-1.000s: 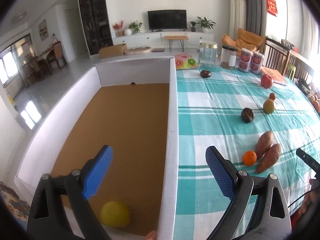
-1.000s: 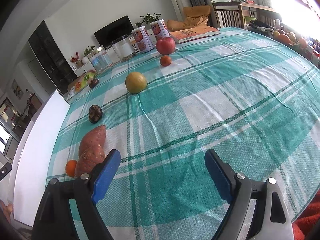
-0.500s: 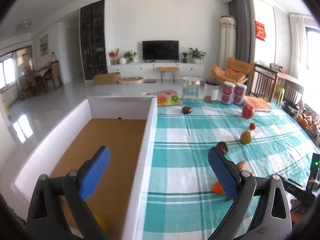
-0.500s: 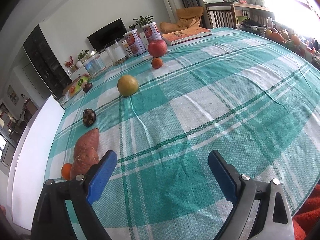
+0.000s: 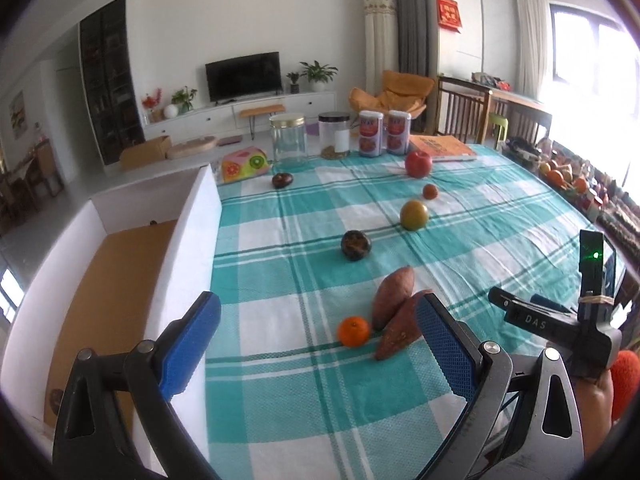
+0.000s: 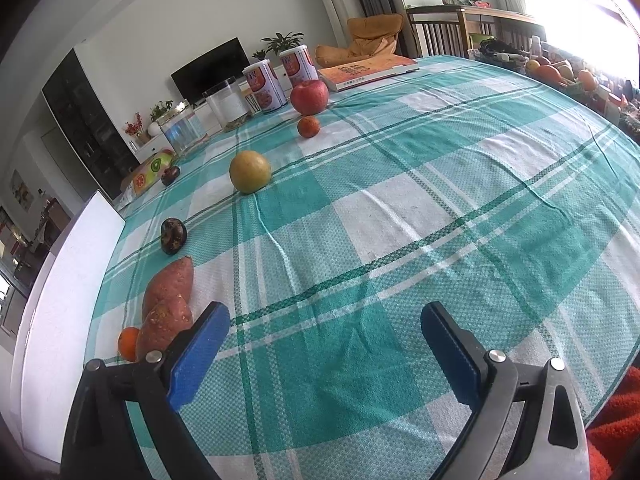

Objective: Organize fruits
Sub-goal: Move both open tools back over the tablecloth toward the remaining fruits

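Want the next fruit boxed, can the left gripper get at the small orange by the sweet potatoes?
Probably yes: the left gripper is open and empty, the small orange lies uncovered just ahead, touching one sweet potato.

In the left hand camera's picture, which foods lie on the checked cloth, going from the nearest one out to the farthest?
Small orange → two sweet potatoes → dark round fruit → yellow-green fruit → tiny red-orange fruit → red apple.

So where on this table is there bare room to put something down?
The wide cloth right of the fruit line is bare, and so is the strip between the box wall and the fruit. It is crowded around the sweet potatoes and the orange.
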A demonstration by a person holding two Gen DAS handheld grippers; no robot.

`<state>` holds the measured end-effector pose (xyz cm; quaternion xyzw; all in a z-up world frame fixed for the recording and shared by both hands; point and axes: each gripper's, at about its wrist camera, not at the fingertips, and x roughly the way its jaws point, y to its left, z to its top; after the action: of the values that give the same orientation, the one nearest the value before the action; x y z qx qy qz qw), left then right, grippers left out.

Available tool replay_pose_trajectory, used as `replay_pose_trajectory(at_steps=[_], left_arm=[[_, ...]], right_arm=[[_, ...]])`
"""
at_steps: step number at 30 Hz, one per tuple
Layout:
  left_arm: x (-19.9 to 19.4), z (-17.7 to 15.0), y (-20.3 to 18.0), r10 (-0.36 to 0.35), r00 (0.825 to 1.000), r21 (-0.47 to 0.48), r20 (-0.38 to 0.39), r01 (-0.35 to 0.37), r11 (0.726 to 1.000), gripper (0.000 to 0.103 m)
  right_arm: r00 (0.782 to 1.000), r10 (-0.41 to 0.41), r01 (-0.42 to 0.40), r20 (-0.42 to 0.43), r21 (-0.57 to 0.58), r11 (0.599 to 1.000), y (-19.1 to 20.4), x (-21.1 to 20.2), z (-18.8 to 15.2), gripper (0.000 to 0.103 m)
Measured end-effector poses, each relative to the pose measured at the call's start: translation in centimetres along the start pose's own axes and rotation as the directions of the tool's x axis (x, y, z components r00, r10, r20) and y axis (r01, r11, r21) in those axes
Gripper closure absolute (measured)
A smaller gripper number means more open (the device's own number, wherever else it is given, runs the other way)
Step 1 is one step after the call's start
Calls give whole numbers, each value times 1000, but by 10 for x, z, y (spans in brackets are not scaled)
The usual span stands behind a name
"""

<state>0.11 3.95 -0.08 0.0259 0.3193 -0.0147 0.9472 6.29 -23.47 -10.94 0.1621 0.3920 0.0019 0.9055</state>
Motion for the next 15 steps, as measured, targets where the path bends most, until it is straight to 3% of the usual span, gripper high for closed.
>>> replay_pose_trajectory(at_steps=[15], left_arm=[[9,-6,7,-29,998,-37,-64,27,999,4]], right_arm=[[1000,-1,1,2,0,1000,0,0,0,7]])
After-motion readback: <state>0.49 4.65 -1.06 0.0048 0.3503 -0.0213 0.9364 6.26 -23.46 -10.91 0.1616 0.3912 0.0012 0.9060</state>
